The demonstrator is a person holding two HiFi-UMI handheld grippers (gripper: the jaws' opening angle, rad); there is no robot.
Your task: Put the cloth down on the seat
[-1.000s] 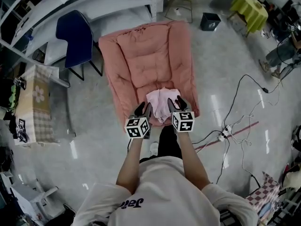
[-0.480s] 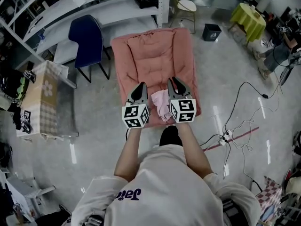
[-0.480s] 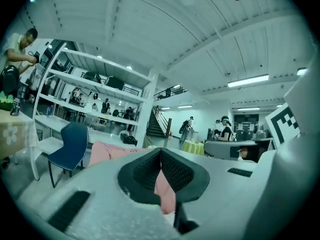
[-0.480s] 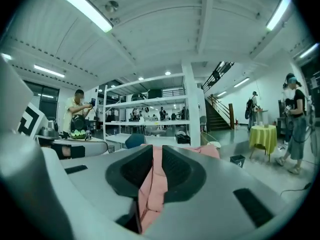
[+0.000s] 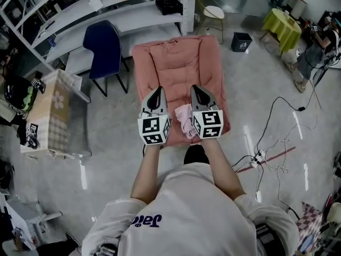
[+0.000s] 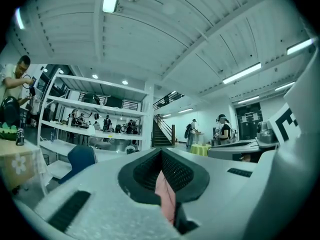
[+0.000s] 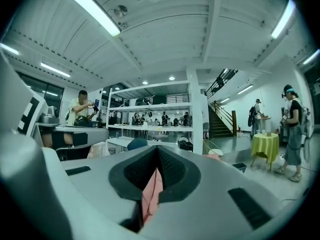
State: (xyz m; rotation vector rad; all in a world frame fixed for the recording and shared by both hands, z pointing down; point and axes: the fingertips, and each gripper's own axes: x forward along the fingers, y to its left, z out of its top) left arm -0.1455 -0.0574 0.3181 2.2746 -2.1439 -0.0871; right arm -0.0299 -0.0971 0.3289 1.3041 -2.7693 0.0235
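The pink cloth hangs bunched between my two grippers, above the front of the salmon cushioned seat. My left gripper is shut on the cloth's left part, and a pink fold shows pinched between its jaws. My right gripper is shut on the cloth's right part, with a pink fold squeezed between its jaws. Both grippers are raised side by side and point away from me, toward the seat's back. Their bodies hide most of the cloth's upper edge.
A dark blue chair stands left of the seat, with white shelving behind. A checked-cloth table is at the far left. A stool, a black bin and a yellow-green table stand at the back right. Cables lie on the floor to the right.
Both grippers closed on the cloth that lay on the seat and rose with it. The cloth now hangs gathered between them instead of lying spread.
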